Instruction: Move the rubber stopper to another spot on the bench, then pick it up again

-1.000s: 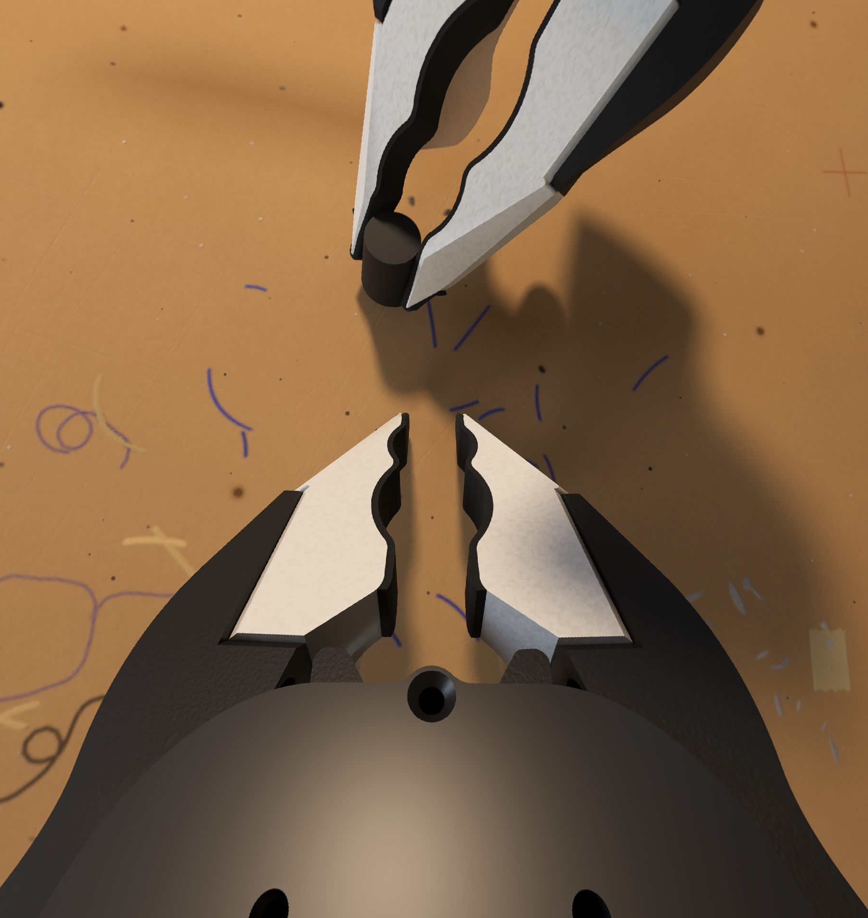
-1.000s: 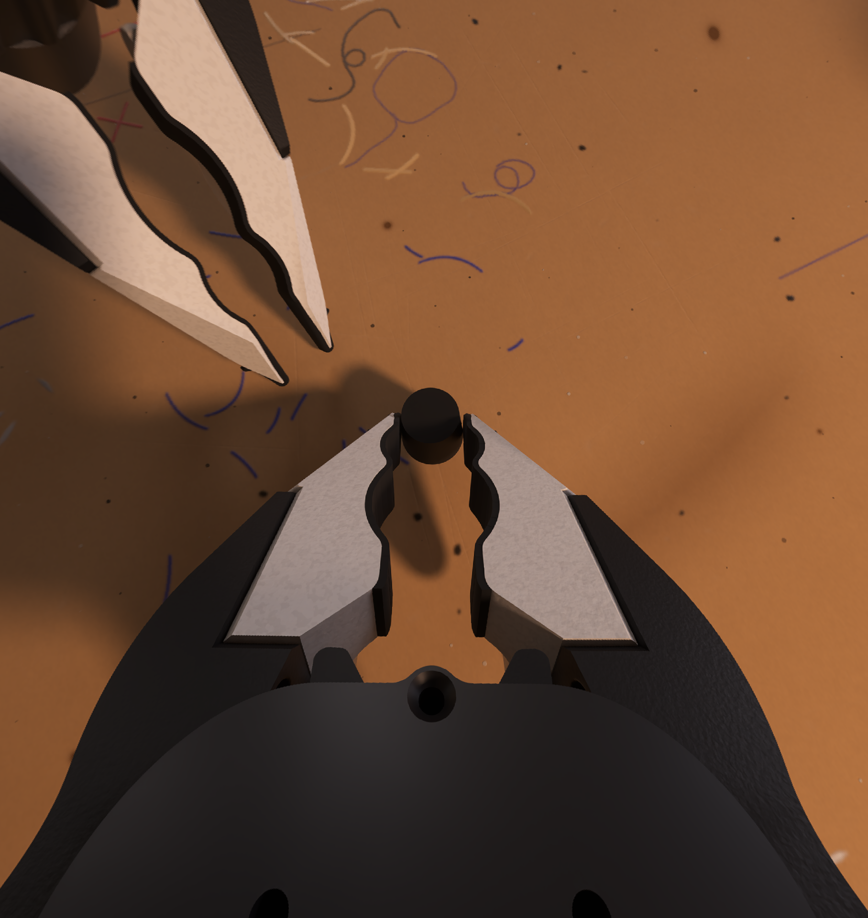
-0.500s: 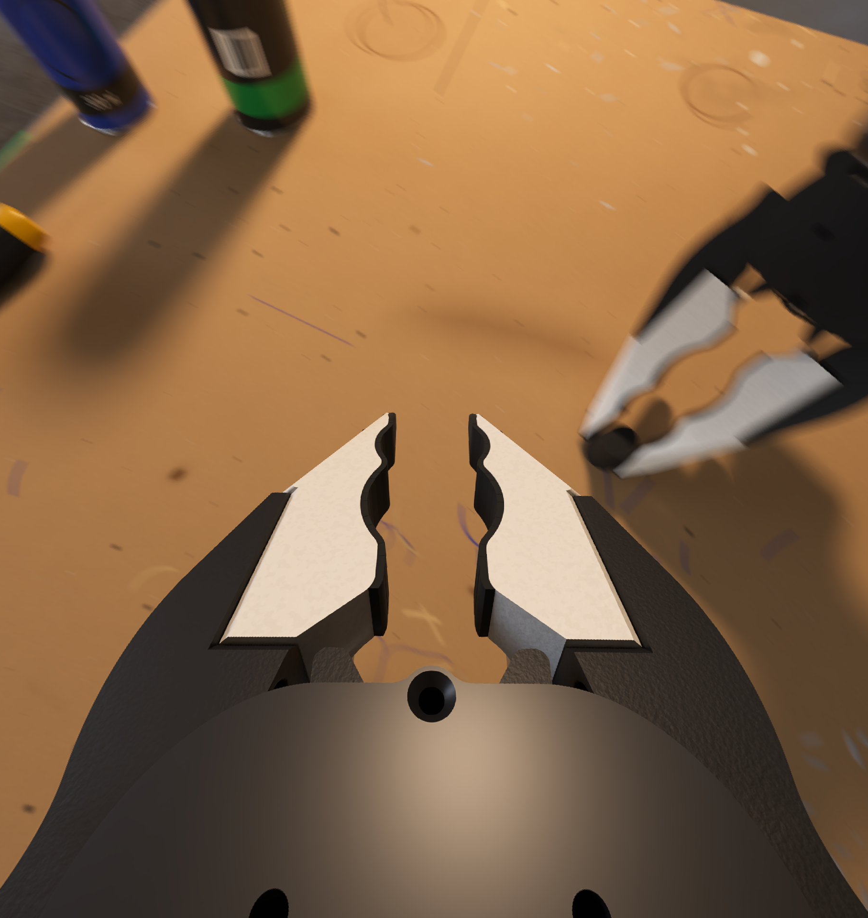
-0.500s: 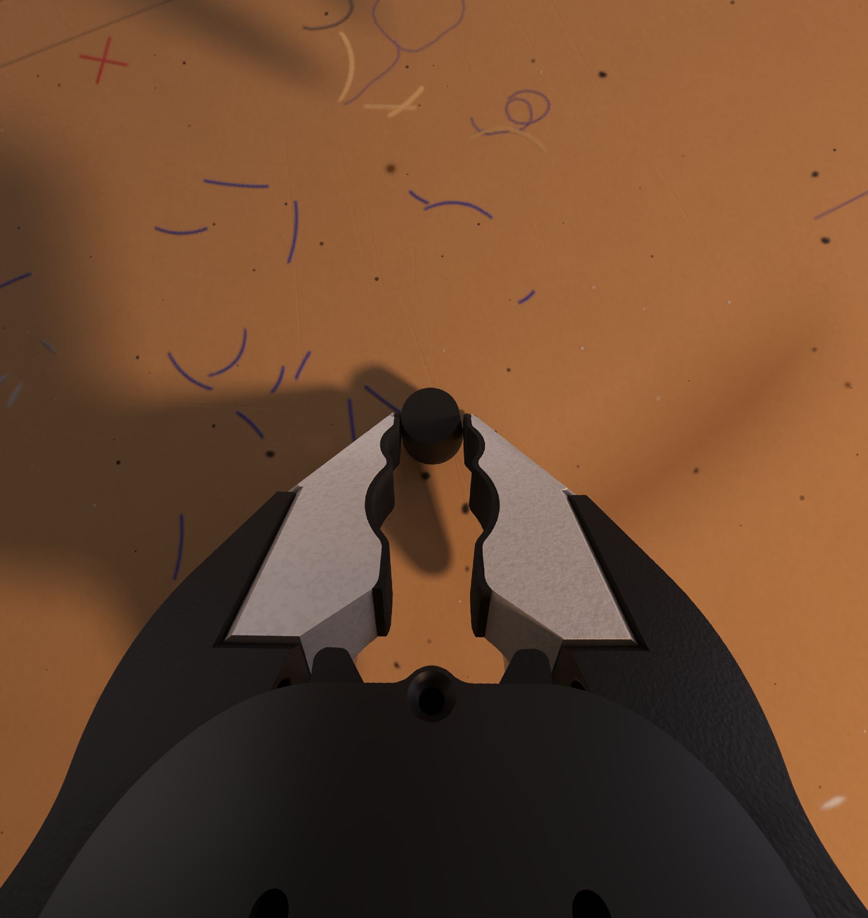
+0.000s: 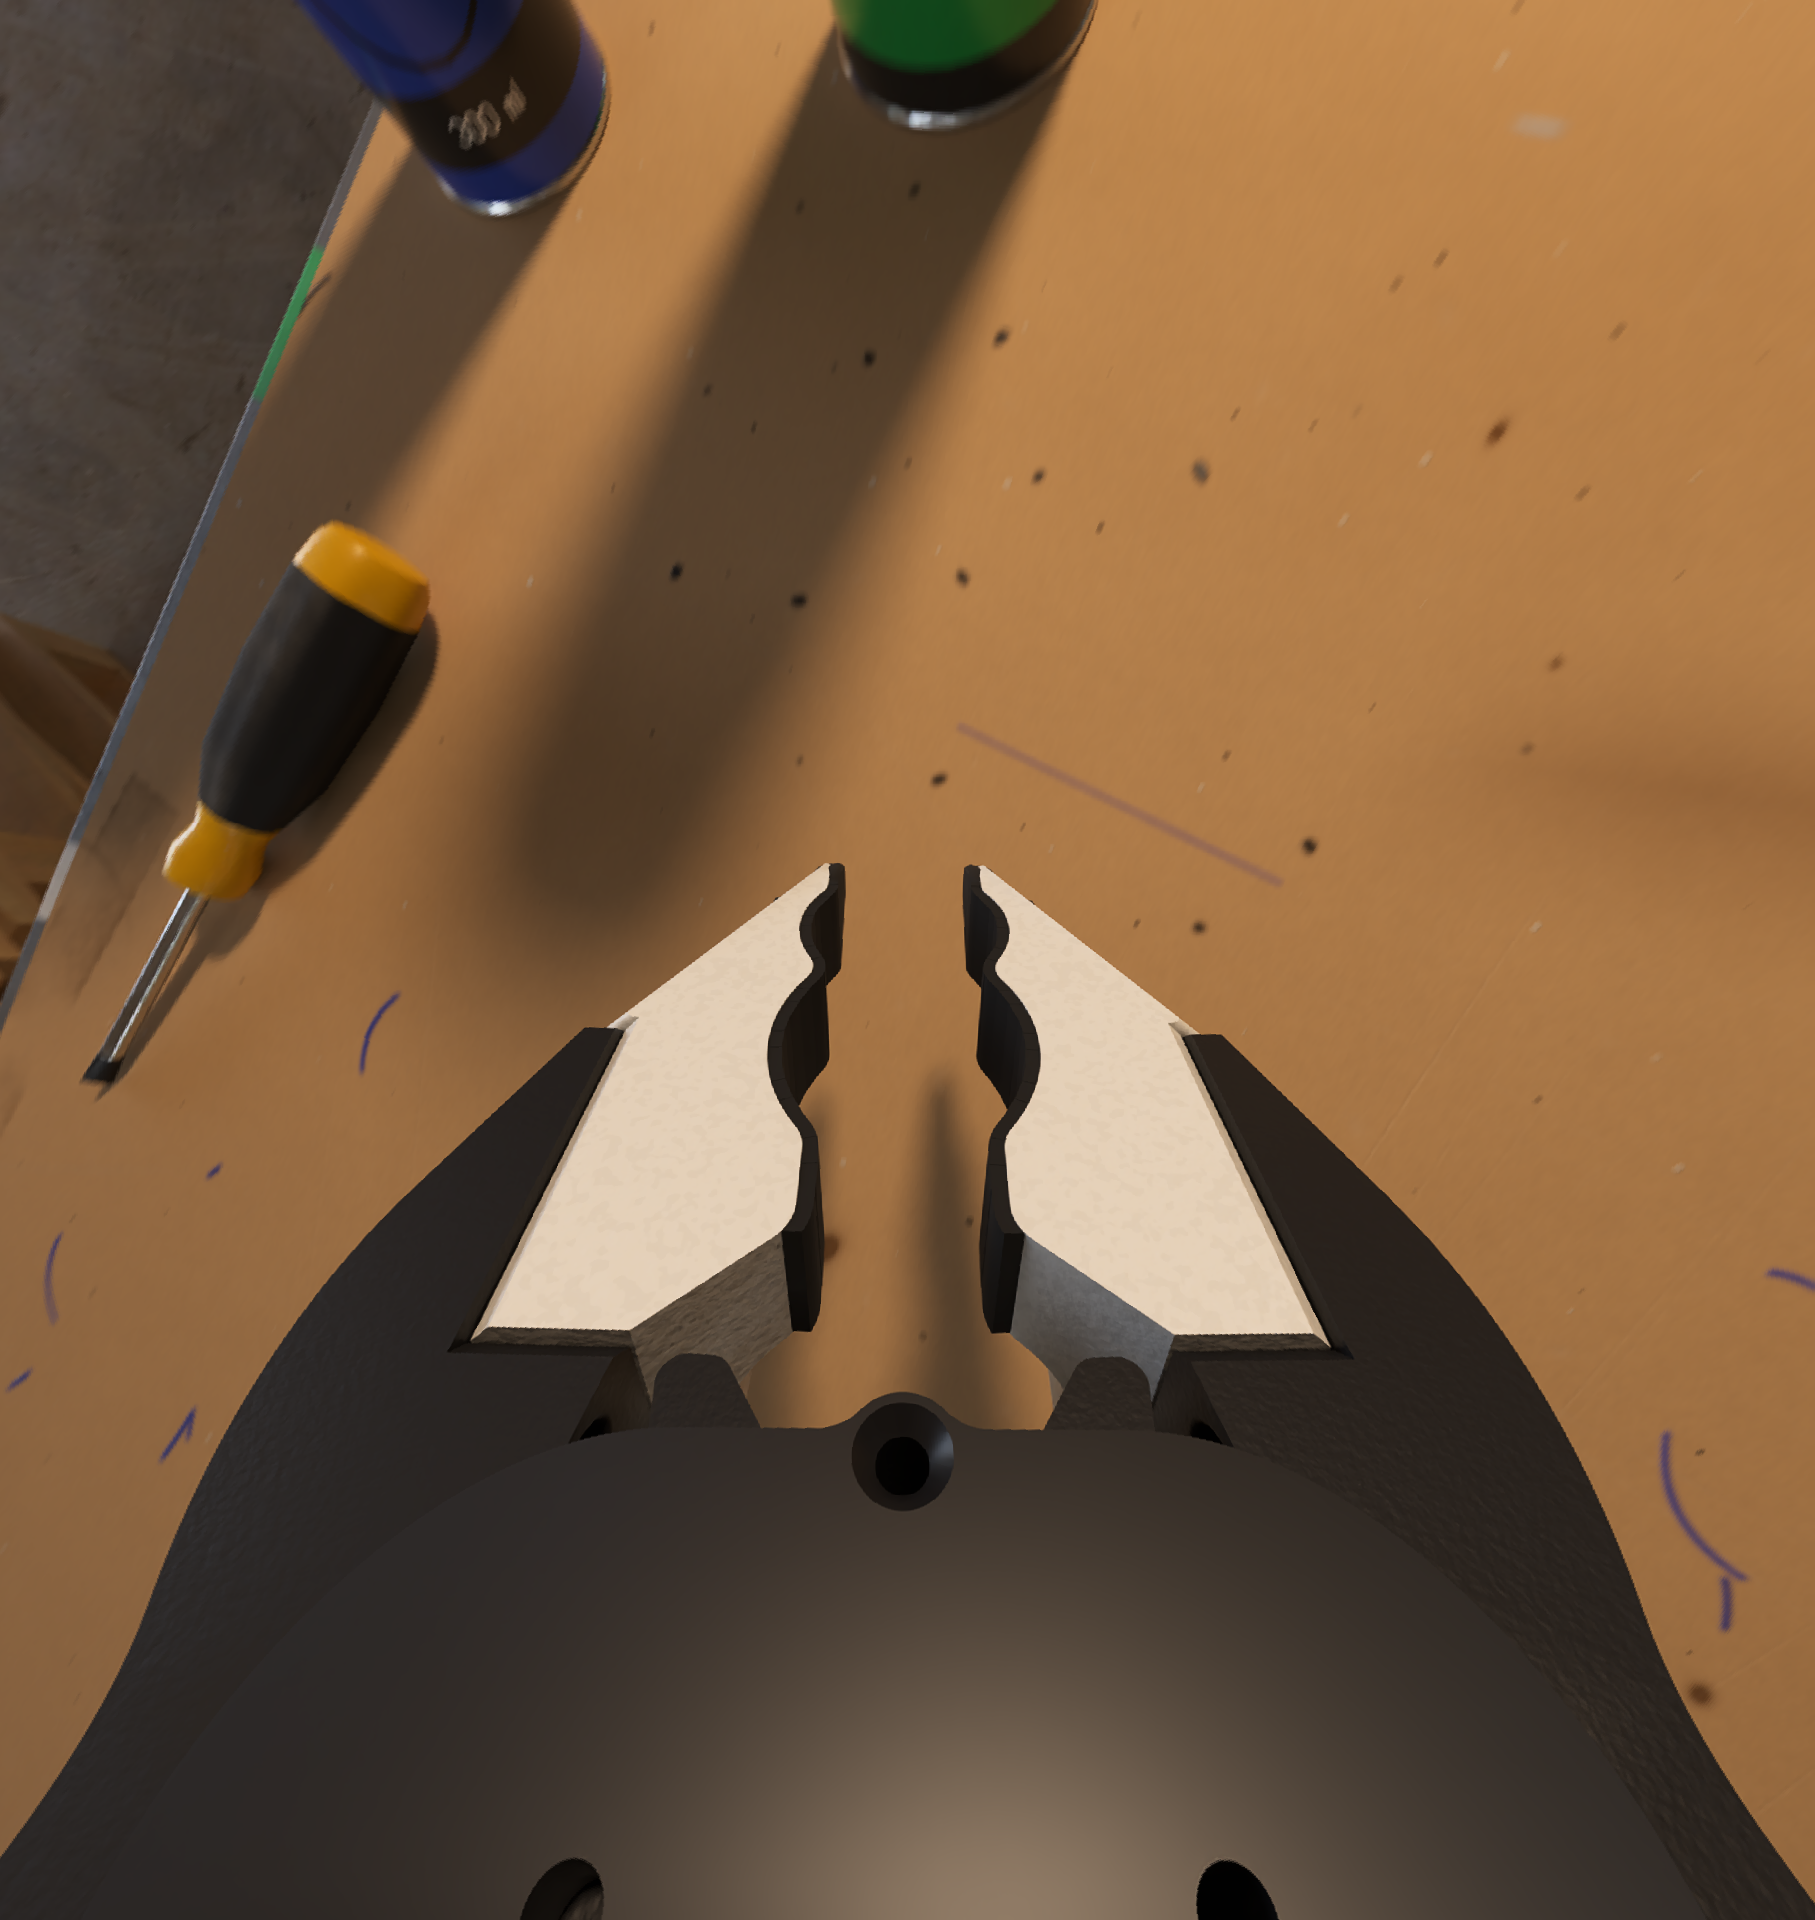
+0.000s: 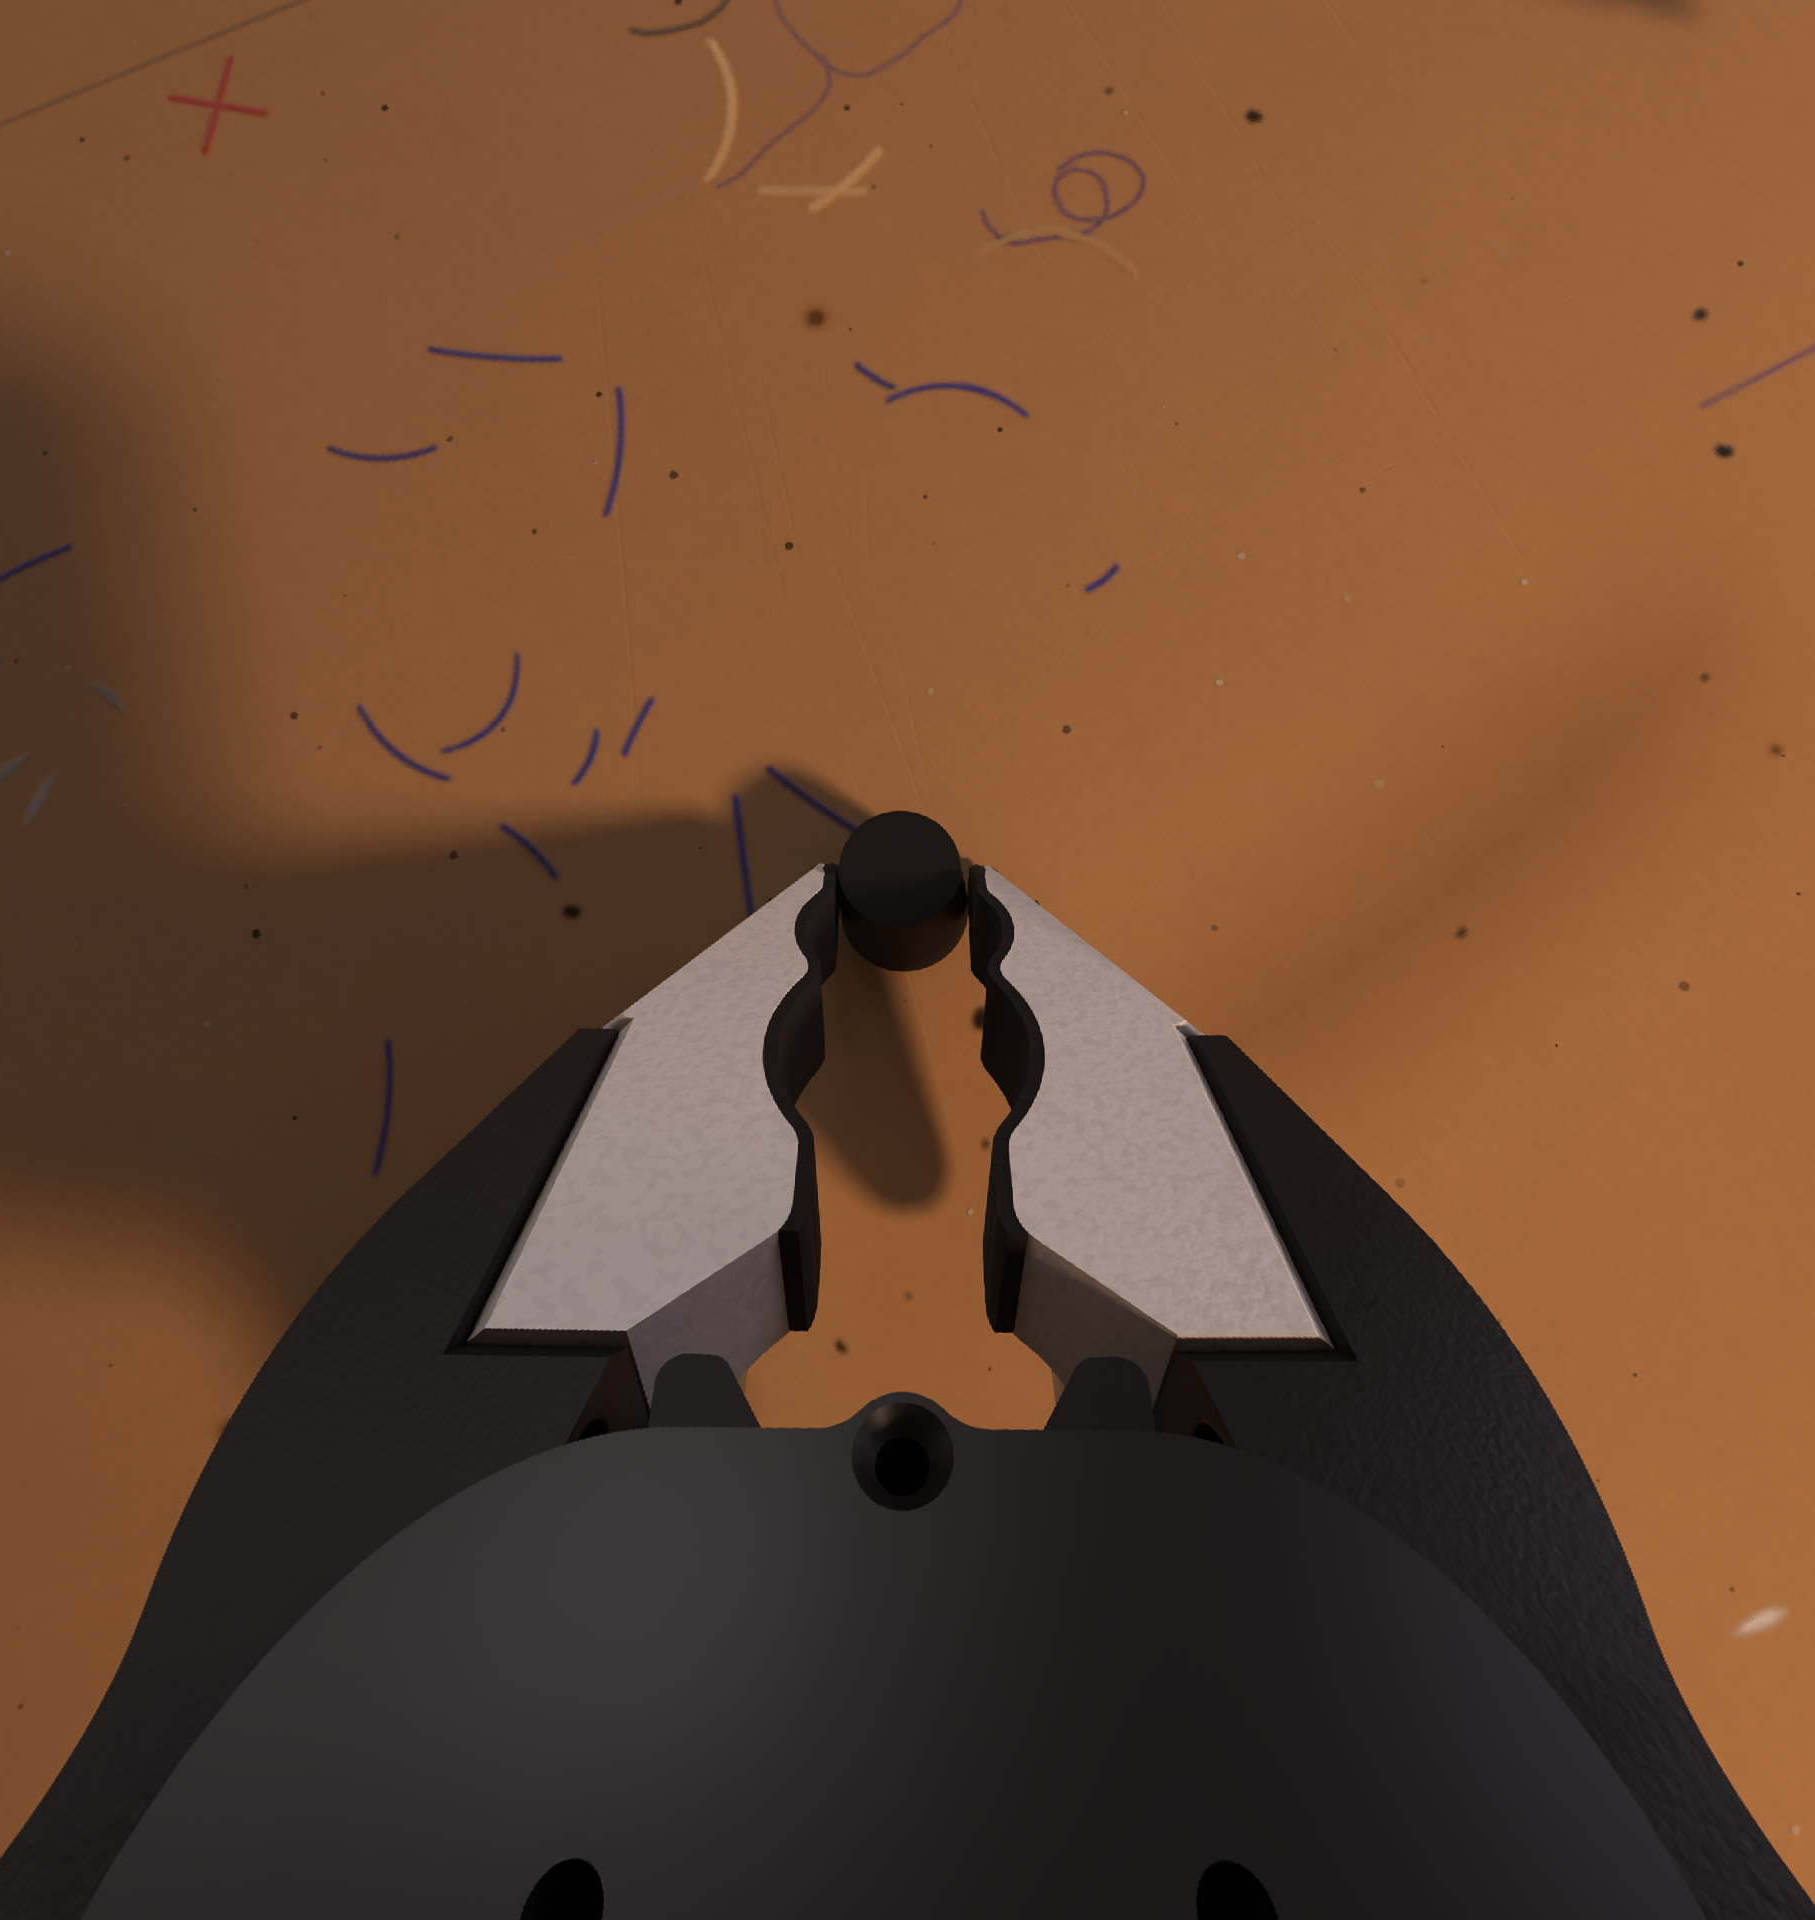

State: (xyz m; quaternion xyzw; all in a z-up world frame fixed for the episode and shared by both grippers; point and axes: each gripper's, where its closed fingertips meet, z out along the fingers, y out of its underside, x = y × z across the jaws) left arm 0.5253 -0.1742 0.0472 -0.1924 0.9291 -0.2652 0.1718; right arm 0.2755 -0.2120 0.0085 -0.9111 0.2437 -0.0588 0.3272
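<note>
Bench (image 5: 1402,623): orange-brown board, speckled, scribbled with pen marks, fills both my views. Its edge runs along 9 to 11 o'clock in my left wrist view, grey floor beyond.

My left gripper (image 5: 903,883): jaws parted by a narrow gap, nothing between them, bare bench showing through. It hangs over the board, casting a thin shadow below the gap.

My right gripper (image 6: 901,894): jaws closed on the rubber stopper (image 6: 900,883), pinched at the very tips, dead centre of that view. The stopper is a short black cylinder, flat top toward me. Its shadow lies apart on the bench between my fingers, toward 6 o'clock, so it looks clear of the surface.

Blue can (image 5: 487,104) at 11 o'clock in the left view, standing near the bench edge. Green can (image 5: 944,52) at 12 o'clock, cropped by the frame.

Screwdriver (image 5: 300,717) at 10 o'clock, black and yellow handle, lying flat beside the edge, blade pointing toward 7.
</note>
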